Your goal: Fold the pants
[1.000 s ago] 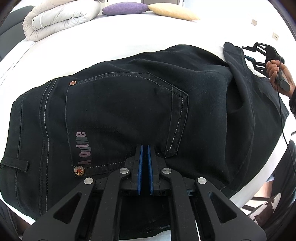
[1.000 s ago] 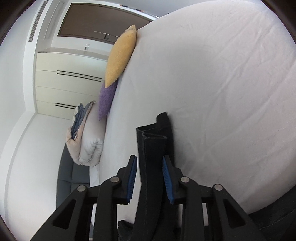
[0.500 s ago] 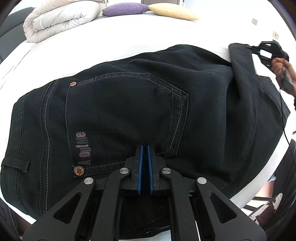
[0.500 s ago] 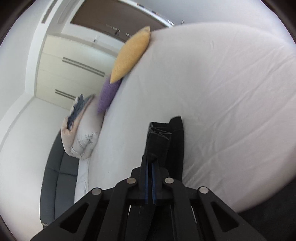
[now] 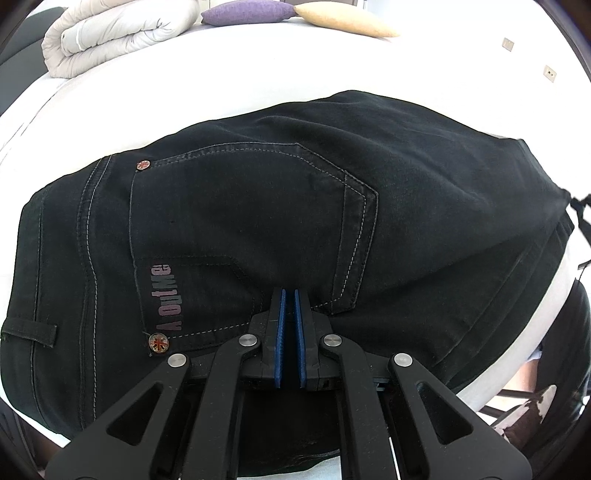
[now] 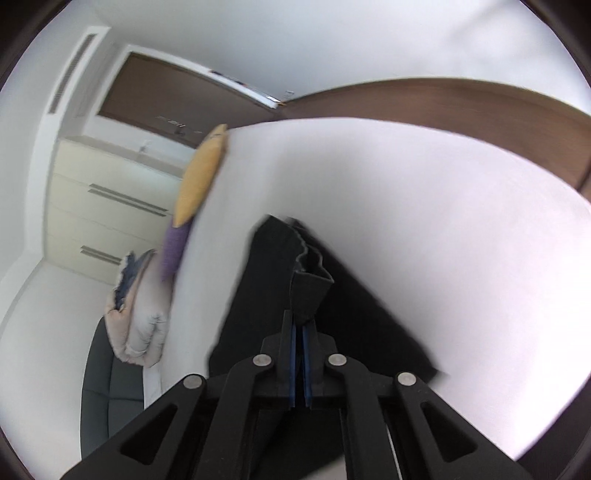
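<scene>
While spread flat, black pants show stitched pocket.

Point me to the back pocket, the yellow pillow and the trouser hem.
back pocket (image 5: 255,221), left wrist view, middle of the pocket panel
yellow pillow (image 5: 343,20), left wrist view, middle of its top face
trouser hem (image 6: 312,273), right wrist view, bunched cuff edge above the gripper

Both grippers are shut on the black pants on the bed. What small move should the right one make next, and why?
Probably carry the leg hem further over toward the waist. The right gripper is shut on the lifted hem, while the left gripper pins the pants near the back pocket, so the fold is only begun.
</scene>
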{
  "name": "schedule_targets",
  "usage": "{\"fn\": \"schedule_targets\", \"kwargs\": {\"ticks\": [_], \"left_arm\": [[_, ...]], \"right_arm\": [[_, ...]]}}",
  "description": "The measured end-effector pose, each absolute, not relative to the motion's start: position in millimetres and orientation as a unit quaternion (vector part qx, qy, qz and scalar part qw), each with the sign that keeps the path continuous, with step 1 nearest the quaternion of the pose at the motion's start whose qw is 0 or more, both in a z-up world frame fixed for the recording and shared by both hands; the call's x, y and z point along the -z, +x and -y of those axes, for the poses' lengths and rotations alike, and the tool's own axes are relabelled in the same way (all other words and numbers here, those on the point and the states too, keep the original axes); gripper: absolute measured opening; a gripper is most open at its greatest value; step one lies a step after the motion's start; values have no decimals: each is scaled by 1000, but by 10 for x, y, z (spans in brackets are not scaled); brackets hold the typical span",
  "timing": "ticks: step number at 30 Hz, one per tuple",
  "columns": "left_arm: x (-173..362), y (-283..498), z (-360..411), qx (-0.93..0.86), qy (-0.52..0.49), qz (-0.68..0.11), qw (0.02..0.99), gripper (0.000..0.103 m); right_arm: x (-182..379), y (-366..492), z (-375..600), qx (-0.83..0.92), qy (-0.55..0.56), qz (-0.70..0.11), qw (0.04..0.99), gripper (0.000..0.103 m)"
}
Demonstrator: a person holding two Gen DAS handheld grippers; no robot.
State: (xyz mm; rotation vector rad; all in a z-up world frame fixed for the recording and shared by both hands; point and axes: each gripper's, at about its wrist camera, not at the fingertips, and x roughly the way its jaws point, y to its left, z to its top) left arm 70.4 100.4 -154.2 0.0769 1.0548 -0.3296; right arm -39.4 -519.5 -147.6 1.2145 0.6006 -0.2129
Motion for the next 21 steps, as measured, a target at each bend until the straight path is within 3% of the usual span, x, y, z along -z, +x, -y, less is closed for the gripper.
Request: {"fn": "schedule_targets", "kwargs": {"ticks": [21], "left_arm": [[1499,786,-980,168,56,-523,834,5]], "right_arm": [[1596,-675,5212,110,575,-281,761,3]]}}
